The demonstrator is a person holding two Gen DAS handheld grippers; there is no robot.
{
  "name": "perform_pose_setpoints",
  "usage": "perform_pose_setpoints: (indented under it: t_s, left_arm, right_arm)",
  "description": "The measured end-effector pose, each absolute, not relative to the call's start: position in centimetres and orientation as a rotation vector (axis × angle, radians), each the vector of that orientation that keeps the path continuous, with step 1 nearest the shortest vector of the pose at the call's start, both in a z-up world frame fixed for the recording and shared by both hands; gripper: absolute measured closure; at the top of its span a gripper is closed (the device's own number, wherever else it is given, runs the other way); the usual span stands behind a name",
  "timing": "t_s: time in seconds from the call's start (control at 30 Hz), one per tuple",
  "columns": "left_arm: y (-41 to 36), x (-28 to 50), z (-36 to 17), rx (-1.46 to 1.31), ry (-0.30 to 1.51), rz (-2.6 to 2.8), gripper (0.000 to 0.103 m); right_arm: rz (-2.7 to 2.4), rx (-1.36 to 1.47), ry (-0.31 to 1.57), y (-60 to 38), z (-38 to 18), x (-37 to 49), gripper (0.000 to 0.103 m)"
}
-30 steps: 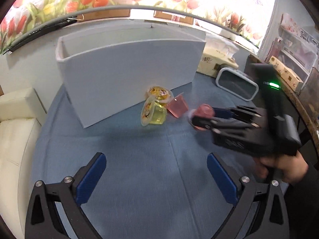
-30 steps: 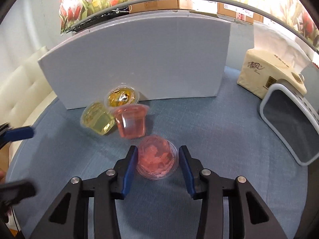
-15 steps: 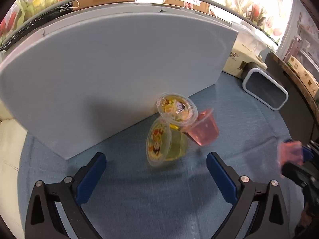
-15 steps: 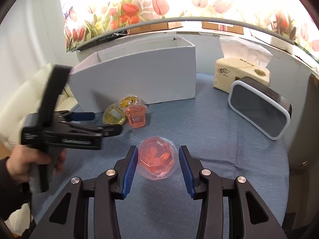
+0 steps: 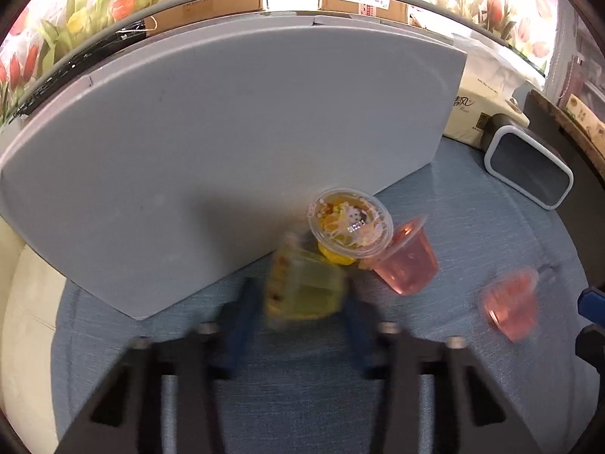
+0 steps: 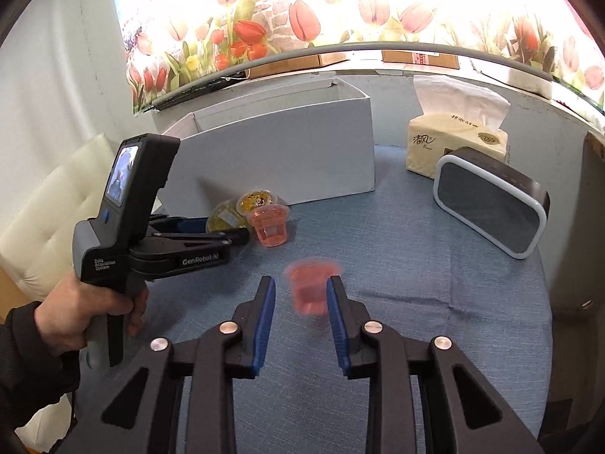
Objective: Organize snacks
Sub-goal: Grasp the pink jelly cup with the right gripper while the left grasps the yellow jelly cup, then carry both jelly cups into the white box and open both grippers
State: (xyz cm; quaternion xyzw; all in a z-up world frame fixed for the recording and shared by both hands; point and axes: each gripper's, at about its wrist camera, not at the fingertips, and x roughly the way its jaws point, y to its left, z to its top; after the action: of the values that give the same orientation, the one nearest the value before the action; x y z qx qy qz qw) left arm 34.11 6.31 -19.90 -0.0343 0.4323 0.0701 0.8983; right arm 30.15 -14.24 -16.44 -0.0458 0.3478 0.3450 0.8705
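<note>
A yellow-green jelly cup point(image 5: 304, 289) lies on its side between the blue pads of my left gripper point(image 5: 302, 302), which has closed in on it; the view is blurred. Beside it stand a yellow fruit cup point(image 5: 349, 223) and a pink jelly cup point(image 5: 406, 265), next to the white box point(image 5: 227, 143). A second pink jelly cup point(image 6: 312, 289) is blurred and loose between the parted pads of my right gripper point(image 6: 301, 302), above the blue tablecloth point(image 6: 416, 283). It also shows in the left wrist view point(image 5: 510, 304). My left gripper point(image 6: 227, 232) shows in the right wrist view.
A tissue pack point(image 6: 453, 140) and a grey speaker point(image 6: 491, 208) stand at the back right. The open white box point(image 6: 287, 159) stands at the back of the round table. A cream sofa point(image 6: 56, 208) is to the left.
My left gripper has moved up to the yellow-green cup and closed around it. My right gripper has opened and the pink cup has come loose from its pads.
</note>
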Motion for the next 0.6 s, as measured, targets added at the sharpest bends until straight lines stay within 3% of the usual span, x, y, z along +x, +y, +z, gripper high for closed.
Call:
perform_pose_setpoints:
  t_s: [0.27,0.33,0.47,0.6]
  left_arm:
    - [7.0,32.8,-19.7,-0.109,0.876,0.108,0.069]
    - [7.0,32.5,-19.6,-0.112,0.868,0.105,0.069]
    - [6.9,31.7,-19.0,-0.118,0.848,0.087,0.069]
    - [6.7,30.4,-17.9,-0.108,0.819,0.072,0.069]
  right_arm:
    - [0.666,-0.111,0.752,-13.4,-17.7,32.1,0.078]
    - [0.66,-0.1,0.776,-12.9,-18.0,33.1,0.072]
    - [0.672,-0.08,0.791,-11.5,-18.2,34.4,0.051]
    - [0.632,-0.171,0.791,-9.3,-18.8,34.9,0.05]
